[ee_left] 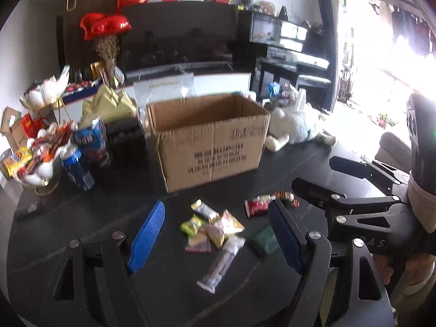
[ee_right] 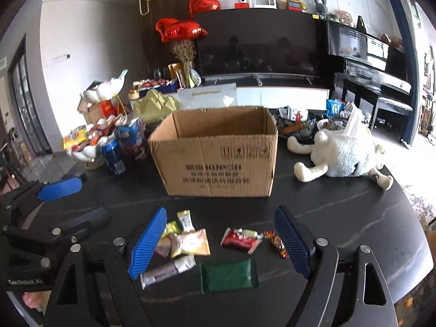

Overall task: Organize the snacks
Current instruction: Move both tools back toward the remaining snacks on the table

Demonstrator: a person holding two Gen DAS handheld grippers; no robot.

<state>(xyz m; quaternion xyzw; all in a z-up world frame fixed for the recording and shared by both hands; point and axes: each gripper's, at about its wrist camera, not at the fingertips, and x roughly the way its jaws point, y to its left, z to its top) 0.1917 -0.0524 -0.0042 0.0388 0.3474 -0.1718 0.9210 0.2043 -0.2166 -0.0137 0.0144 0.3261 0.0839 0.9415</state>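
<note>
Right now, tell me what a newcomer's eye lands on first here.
The open cardboard box stands mid-table, with loose snack packets scattered on the dark table before it. A white plush toy lies to its right, and red heart balloons hang behind, beside the television.

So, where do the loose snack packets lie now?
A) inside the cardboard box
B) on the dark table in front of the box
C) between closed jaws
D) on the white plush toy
B: the snack packets lie on the dark table, in front of the open cardboard box.
</note>
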